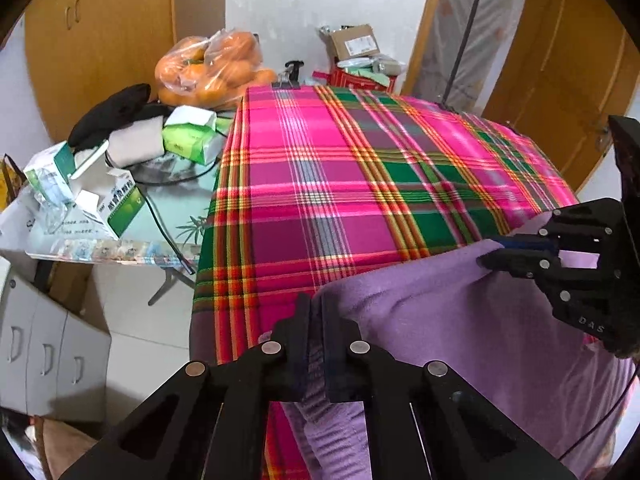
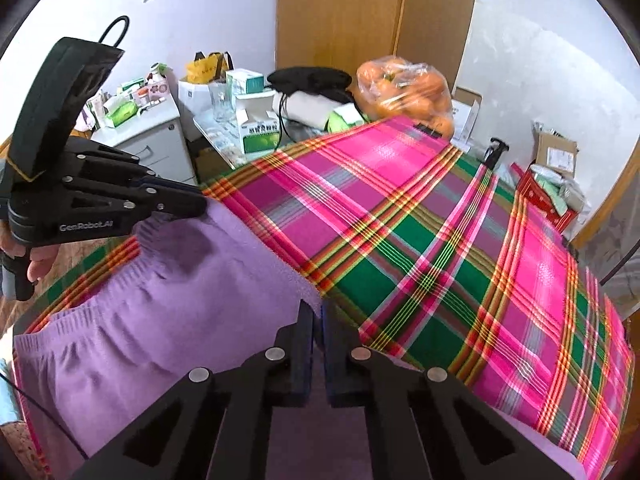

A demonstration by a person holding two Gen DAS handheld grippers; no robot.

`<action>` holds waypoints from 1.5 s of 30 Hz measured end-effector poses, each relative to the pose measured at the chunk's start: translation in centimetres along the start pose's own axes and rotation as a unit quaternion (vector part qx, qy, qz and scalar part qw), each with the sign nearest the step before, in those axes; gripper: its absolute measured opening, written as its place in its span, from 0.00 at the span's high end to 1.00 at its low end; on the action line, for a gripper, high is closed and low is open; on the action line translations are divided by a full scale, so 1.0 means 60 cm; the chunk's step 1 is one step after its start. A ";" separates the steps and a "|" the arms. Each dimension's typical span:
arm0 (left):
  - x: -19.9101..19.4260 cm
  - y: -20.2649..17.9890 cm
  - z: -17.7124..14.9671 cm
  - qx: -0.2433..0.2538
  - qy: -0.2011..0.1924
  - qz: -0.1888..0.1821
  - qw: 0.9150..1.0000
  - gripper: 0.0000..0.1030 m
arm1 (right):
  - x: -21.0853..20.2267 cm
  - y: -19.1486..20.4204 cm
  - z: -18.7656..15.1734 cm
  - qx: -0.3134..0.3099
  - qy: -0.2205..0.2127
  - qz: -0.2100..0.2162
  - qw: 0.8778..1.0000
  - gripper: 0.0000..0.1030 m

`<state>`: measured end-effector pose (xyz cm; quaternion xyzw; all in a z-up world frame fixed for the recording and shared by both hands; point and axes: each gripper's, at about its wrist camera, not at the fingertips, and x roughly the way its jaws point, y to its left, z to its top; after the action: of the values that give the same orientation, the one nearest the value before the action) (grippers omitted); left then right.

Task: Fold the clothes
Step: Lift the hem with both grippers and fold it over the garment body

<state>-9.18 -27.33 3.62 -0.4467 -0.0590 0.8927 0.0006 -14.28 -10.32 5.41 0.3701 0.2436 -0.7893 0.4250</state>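
The plaid cloth point(image 1: 360, 184) lies bare beyond the purple garment point(image 1: 460, 320), open to a gripper right across to its far edge. At that far edge stand a bag of oranges point(image 1: 212, 68), a black clip point(image 1: 290, 76) and a red box point(image 1: 360, 76) with packages on it. On the left, a side table point(image 1: 168, 208) crowded with cartons point(image 1: 120, 204) and a black cable blocks passage there.

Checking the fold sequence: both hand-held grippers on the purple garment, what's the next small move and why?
Probably carry the pinched edge forward. The left hand-held gripper and right hand-held gripper are each shut on the purple garment, raised off the plaid cloth.
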 end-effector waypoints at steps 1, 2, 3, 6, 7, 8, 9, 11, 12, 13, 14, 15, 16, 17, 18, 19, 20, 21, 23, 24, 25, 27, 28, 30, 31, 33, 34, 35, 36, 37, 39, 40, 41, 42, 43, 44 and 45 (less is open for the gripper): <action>-0.006 -0.003 -0.001 0.003 -0.003 0.001 1.000 0.95 | -0.010 0.004 -0.002 0.003 -0.006 0.000 1.000 0.96; -0.013 -0.005 -0.002 0.005 -0.007 0.002 1.000 0.95 | -0.018 0.007 -0.004 0.005 -0.011 0.000 1.000 0.96; -0.020 -0.007 -0.003 0.007 -0.011 0.003 1.000 0.96 | -0.028 0.012 -0.006 0.007 -0.015 0.000 1.000 0.96; -0.040 -0.012 -0.009 0.010 -0.021 0.004 1.000 0.96 | -0.051 0.026 -0.011 0.008 -0.026 -0.001 1.000 0.96; -0.048 -0.013 -0.011 0.010 -0.025 0.003 1.000 0.96 | -0.059 0.032 -0.013 0.008 -0.029 -0.003 1.000 0.96; -0.056 -0.014 -0.014 0.010 -0.028 0.003 1.000 0.96 | -0.067 0.039 -0.014 0.007 -0.032 -0.005 0.999 0.96; -0.064 -0.016 -0.018 0.011 -0.031 0.003 0.999 0.96 | -0.076 0.047 -0.016 0.006 -0.036 -0.009 0.999 0.96; -0.078 -0.020 -0.025 0.013 -0.037 0.005 0.999 0.96 | -0.091 0.059 -0.020 0.005 -0.043 -0.011 0.999 0.96; -0.085 -0.022 -0.028 0.015 -0.039 0.006 0.999 0.96 | -0.099 0.065 -0.024 0.006 -0.047 -0.011 0.999 0.96; -0.092 -0.024 -0.032 0.018 -0.042 0.007 0.999 0.97 | -0.106 0.071 -0.027 0.005 -0.050 -0.011 0.999 0.96; -0.098 -0.026 -0.036 0.021 -0.045 0.009 0.999 0.97 | -0.112 0.076 -0.030 0.005 -0.052 -0.013 0.999 0.96; -0.105 -0.029 -0.040 0.023 -0.047 0.010 0.999 0.97 | -0.119 0.082 -0.034 0.006 -0.055 -0.013 0.998 0.96; -0.113 -0.031 -0.045 0.024 -0.049 0.010 0.998 0.97 | -0.124 0.088 -0.038 0.006 -0.057 -0.015 0.998 0.96; -0.119 -0.033 -0.049 0.025 -0.051 0.010 0.998 0.97 | -0.130 0.092 -0.042 0.007 -0.058 -0.016 0.998 0.96; -0.125 -0.034 -0.052 0.026 -0.053 0.009 0.998 0.97 | -0.136 0.097 -0.046 0.008 -0.060 -0.018 0.998 0.96; -0.131 -0.036 -0.056 0.026 -0.055 0.009 0.998 0.97 | -0.142 0.102 -0.049 0.008 -0.062 -0.019 0.998 0.96; -0.138 -0.038 -0.060 0.028 -0.058 0.009 0.998 0.97 | -0.148 0.107 -0.053 0.009 -0.064 -0.019 0.998 0.96; -0.146 -0.040 -0.065 0.028 -0.061 0.009 0.998 0.97 | -0.154 0.112 -0.057 0.009 -0.067 -0.020 0.998 0.96; -0.157 -0.042 -0.073 0.028 -0.063 0.006 0.998 0.97 | -0.167 0.122 -0.065 0.008 -0.071 -0.022 0.997 0.96; -0.162 -0.043 -0.077 0.027 -0.064 0.005 0.998 0.97 | -0.174 0.127 -0.070 0.008 -0.072 -0.024 0.997 0.96; -0.167 -0.044 -0.082 0.026 -0.066 0.004 0.997 0.97 | -0.180 0.133 -0.075 0.007 -0.074 -0.026 0.997 0.96; -0.180 -0.047 -0.093 0.025 -0.070 0.003 0.997 0.97 | -0.193 0.146 -0.084 0.005 -0.077 -0.031 0.997 0.96; -0.187 -0.049 -0.099 0.024 -0.073 0.004 0.997 0.97 | -0.199 0.152 -0.089 0.006 -0.079 -0.033 0.996 0.96; -0.201 -0.051 -0.110 0.022 -0.078 0.004 0.997 0.97 | -0.211 0.162 -0.095 0.008 -0.082 -0.037 0.996 0.96; -0.208 -0.053 -0.115 0.021 -0.081 0.003 0.997 0.97 | -0.218 0.167 -0.099 0.008 -0.084 -0.038 0.996 0.96; -0.222 -0.057 -0.125 0.021 -0.087 0.001 0.996 0.97 | -0.230 0.179 -0.106 0.008 -0.089 -0.041 0.995 0.96; -0.229 -0.058 -0.131 0.022 -0.089 0.000 0.996 0.97 | -0.235 0.184 -0.110 0.007 -0.090 -0.042 0.995 0.96; -0.234 -0.060 -0.136 0.022 -0.091 -0.002 0.996 0.97 | -0.238 0.190 -0.115 0.006 -0.091 -0.045 0.995 0.96; -0.239 -0.061 -0.142 0.021 -0.092 -0.003 0.996 0.97 | -0.240 0.195 -0.122 0.006 -0.091 -0.048 0.995 0.96; -0.243 -0.060 -0.150 0.016 -0.092 -0.007 0.996 0.97 | -0.241 0.200 -0.128 0.005 -0.091 -0.051 0.994 0.96; -0.244 -0.056 -0.164 -0.002 -0.089 -0.022 0.996 0.97 | -0.238 0.207 -0.141 0.004 -0.089 -0.055 0.995 0.96; -0.244 -0.053 -0.173 -0.016 -0.086 -0.031 0.996 0.97 | -0.235 0.210 -0.147 0.005 -0.087 -0.055 0.995 0.96; -0.241 -0.048 -0.181 -0.032 -0.081 -0.038 0.995 0.97 | -0.232 0.213 -0.152 0.008 -0.086 -0.055 0.995 0.96; -0.235 -0.043 -0.189 -0.050 -0.072 -0.042 0.995 0.97 | -0.228 0.215 -0.158 0.011 -0.084 -0.054 0.995 0.96; -0.228 -0.038 -0.197 -0.067 -0.061 -0.045 0.995 0.95 | -0.225 0.217 -0.164 0.014 -0.083 -0.053 0.995 0.96; -0.222 -0.035 -0.203 -0.080 -0.051 -0.049 0.994 0.92 | -0.222 0.219 -0.168 0.015 -0.082 -0.052 0.995 0.96; -0.218 -0.030 -0.211 -0.098 -0.043 -0.059 0.993 0.89 | -0.220 0.221 -0.172 0.016 -0.081 -0.053 0.995 0.96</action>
<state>8.68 -24.93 6.69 -0.4013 -0.1723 0.8996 0.0074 5.71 -3.52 8.64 0.2989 0.2147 -0.8418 0.3948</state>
